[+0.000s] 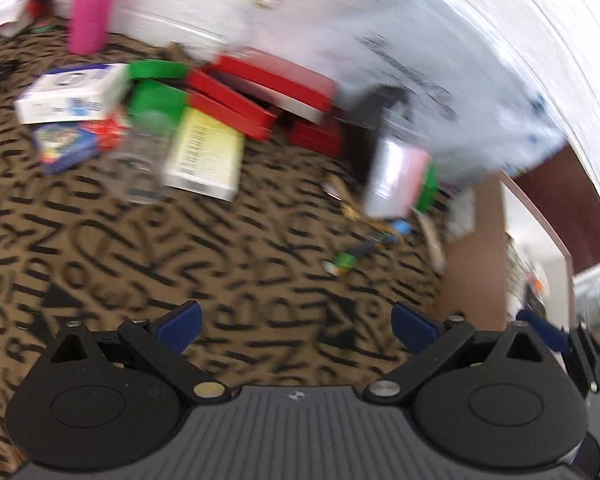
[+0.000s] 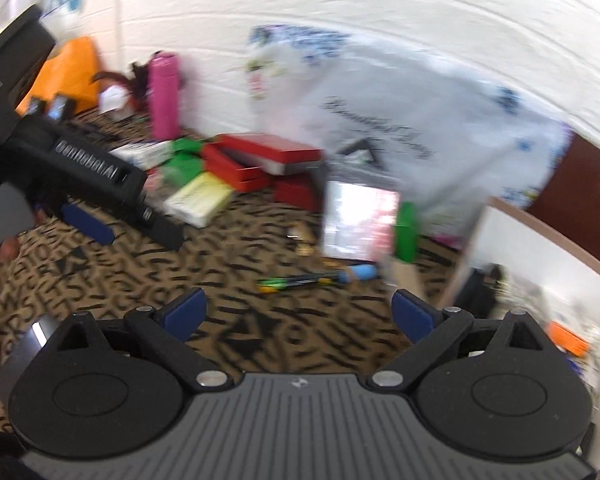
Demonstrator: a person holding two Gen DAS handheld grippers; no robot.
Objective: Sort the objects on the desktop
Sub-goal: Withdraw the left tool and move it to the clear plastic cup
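Observation:
Both views are motion-blurred. My left gripper is open and empty above the patterned tablecloth. My right gripper is open and empty too. The left gripper also shows in the right wrist view at the left. Ahead lies a pile of boxes: red boxes, a yellow-white box, a green box, a white-blue box and a clear glass. A pink-white packet stands to the right. Pens lie in front of it.
A pink bottle stands at the back by the white wall. A large white plastic bag lies at the back right. A white bin with clutter stands at the right. An orange bag sits at the back left.

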